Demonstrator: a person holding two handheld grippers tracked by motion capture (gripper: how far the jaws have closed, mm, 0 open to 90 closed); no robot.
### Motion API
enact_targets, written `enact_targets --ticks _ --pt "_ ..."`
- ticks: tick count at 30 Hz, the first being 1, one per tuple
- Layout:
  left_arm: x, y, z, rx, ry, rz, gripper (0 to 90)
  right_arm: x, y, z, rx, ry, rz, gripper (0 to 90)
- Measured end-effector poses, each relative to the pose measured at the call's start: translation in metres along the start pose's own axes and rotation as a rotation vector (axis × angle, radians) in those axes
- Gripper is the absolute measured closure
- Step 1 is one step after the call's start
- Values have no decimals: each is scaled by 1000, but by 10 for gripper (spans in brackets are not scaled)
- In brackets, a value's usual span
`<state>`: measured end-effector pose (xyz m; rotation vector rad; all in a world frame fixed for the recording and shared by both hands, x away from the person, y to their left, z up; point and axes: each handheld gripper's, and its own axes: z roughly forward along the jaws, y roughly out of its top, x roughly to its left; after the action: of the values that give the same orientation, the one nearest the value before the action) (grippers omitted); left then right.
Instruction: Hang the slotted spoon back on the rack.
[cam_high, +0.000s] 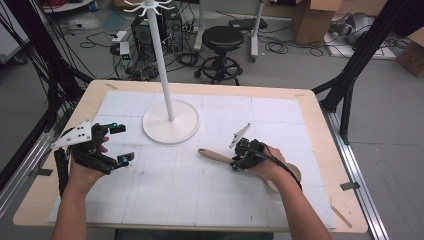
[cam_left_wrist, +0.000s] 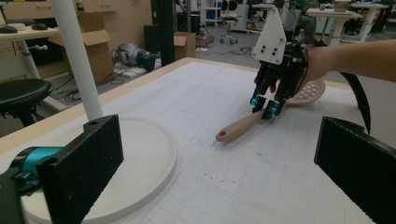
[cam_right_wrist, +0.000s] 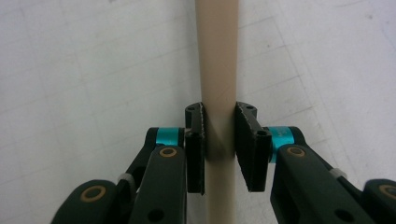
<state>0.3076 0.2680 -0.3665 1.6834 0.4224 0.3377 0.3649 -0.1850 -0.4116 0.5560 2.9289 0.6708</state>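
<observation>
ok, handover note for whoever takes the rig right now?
Right gripper: jaws on both sides of the spoon handle, closed on it; spoon lies flat on the mat, perforated bowl toward the person's right.
Left gripper: open, holding nothing, beside the stand base.
Stand: upright at mat centre-back, nothing on its hooks.
Done: spoon grasped.
Left: spoon not yet lifted; probably it goes on a stand hook by the hole in its handle end.
</observation>
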Motion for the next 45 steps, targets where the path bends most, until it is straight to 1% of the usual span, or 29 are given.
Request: enact_targets --ticks 3,5,7,8,12,14,15,18,20,23,25,26,27,28,33,36,37,38,39,45 --pt "0 0 0 1 -1 0 18 0 0 -8 -45 9 1 751" --pt "0 0 0 3 0 1 18 0 0 -16 -91 16 9 751" --pt "0 0 0 4 3 2 18 0 -1 -24 -143 16 7 751" --pt "1 0 0 8 6 2 18 1 -1 -29 -157 17 7 752" --pt "1 0 0 7 5 2 18 2 0 -50 -250 17 3 752" --pt "0 0 1 8 6 1 18 3 1 -60 -294 20 6 753" --pt "0 0 1 8 5 -1 18 3 2 -66 -326 20 6 752" --pt "0 0 0 8 4 2 18 3 5 -78 -391 13 8 753" --pt "0 0 0 5 4 0 18 3 7 -87 -436 17 10 753" --pt "0 0 -1 4 5 2 18 3 11 -98 -487 17 5 753" --pt "0 0 -1 1 2 3 18 3 14 -105 -513 8 1 753" --pt "0 0 -1 -1 3 0 18 3 15 -108 -525 12 4 753" --pt "0 0 -1 0 3 0 18 2 18 -112 -542 11 -4 753" --pt "0 0 -1 0 3 0 18 2 20 -115 -544 11 -2 753" --pt "0 0 -1 -3 4 -1 18 3 33 -127 -570 10 -28 753" --pt "0 1 -2 -5 5 1 18 2 41 -132 -588 15 -35 753" --pt "0 1 -3 -5 4 2 18 2 44 -134 -590 15 -30 753" --pt "0 1 -3 -8 4 4 18 1 46 -134 -593 12 -37 753" --pt "0 1 -3 -8 5 3 18 1 49 -135 -593 14 -32 753" --pt "0 2 -4 -11 6 3 18 -4 65 -143 -598 10 -41 753"
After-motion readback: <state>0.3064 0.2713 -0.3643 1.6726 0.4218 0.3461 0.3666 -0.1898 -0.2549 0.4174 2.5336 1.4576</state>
